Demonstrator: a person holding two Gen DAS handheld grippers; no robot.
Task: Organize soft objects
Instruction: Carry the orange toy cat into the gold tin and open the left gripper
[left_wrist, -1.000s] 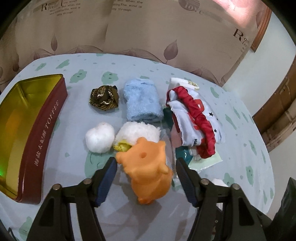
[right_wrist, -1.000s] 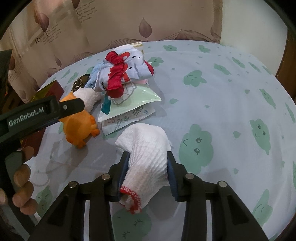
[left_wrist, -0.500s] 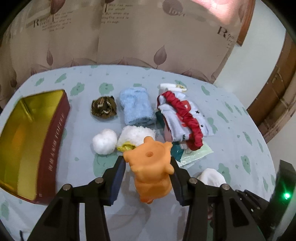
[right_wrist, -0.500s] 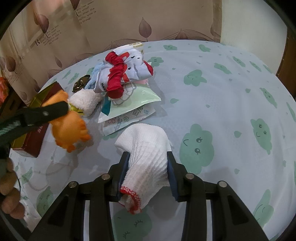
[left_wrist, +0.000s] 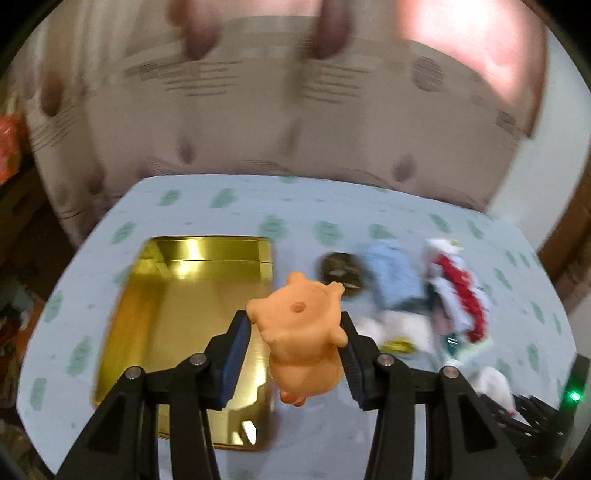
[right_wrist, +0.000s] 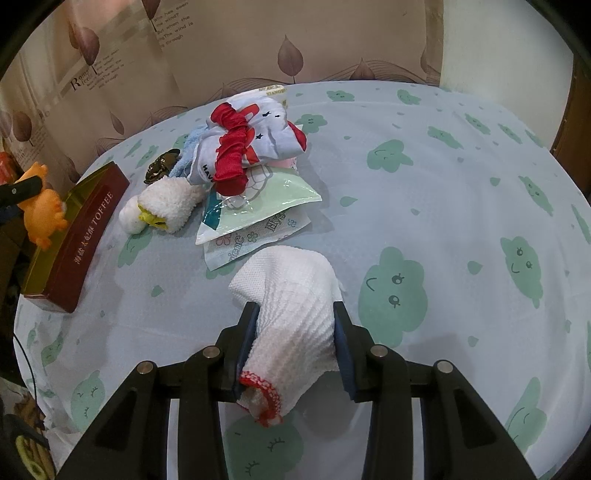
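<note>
The round table under its pale blue cloth with green cloud faces (right_wrist: 424, 122) carries everything, and the biggest thing on it is the open rectangular toffee tin, gold inside and dark red outside (left_wrist: 192, 295), lying toward the left edge. The heap of soft things sits well apart from it: a white printed garment with a red ruffled band (right_wrist: 247, 147), a folded light blue towel (left_wrist: 391, 273), a fluffy white sock (right_wrist: 166, 203)

The left gripper (left_wrist: 295, 354) pinches the soft orange rubber pig toy (left_wrist: 301, 328), lifted clear of the cloth beside the tin's near right corner. The pads seem to catch it low on the body, so it could squirm out and fall short of the tin, or clip the tin's wall

The right gripper (right_wrist: 295, 343) pinches a white waffle-knit sock with a red cuff (right_wrist: 291, 295), its toe resting on the cloth; dragged from here, it could bunch the cloth or snag the plastic packets (right_wrist: 255, 218) just beyond it
</note>
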